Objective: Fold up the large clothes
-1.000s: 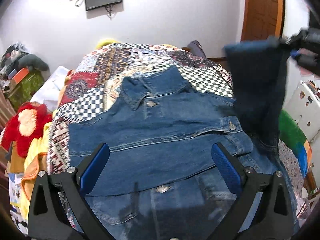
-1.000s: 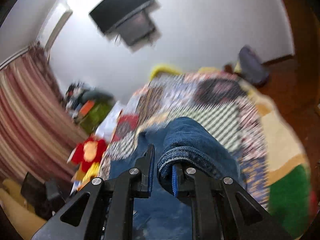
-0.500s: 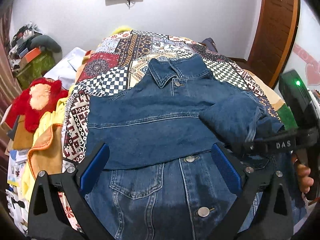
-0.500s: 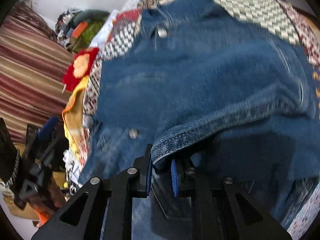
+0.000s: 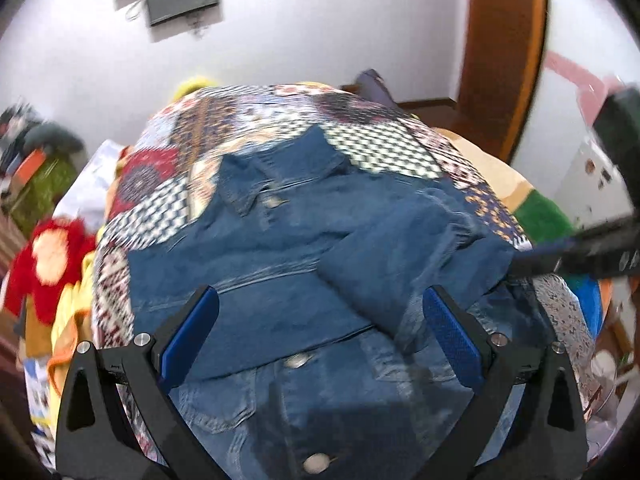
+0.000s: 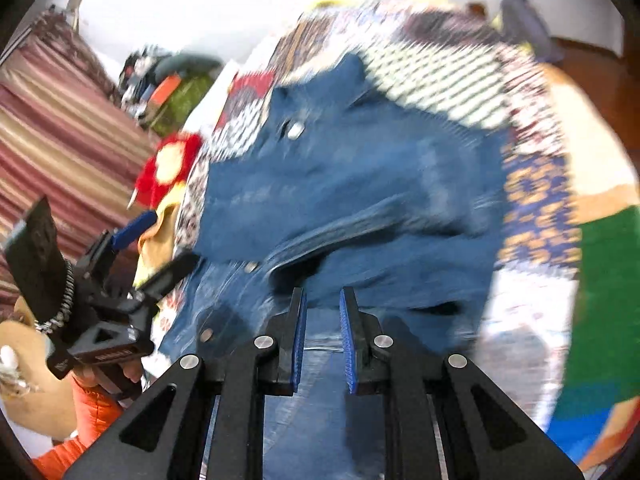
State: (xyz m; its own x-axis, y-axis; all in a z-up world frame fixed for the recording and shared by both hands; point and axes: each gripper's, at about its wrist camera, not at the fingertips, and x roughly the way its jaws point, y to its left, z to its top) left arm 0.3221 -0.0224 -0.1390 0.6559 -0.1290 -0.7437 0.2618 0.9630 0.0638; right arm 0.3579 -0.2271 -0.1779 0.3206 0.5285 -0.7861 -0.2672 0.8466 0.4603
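Jaws on the right gripper (image 6: 322,340) look nearly closed with nothing between them; the left gripper (image 5: 320,336) gapes wide, empty. Spread on the bed (image 5: 384,148), the denim jacket (image 5: 280,248) looks heavy, stiff: grab hems or seams.

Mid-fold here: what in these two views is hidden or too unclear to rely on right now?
- Right wrist view: whether the right gripper pinches any of the denim jacket. Motion blur smears the cloth at its nearly shut tips.
- Left wrist view: the jacket's hem, cut off by the bottom edge and the open left gripper.
- Left wrist view: the folded sleeve, whose cuff is lost in blur.
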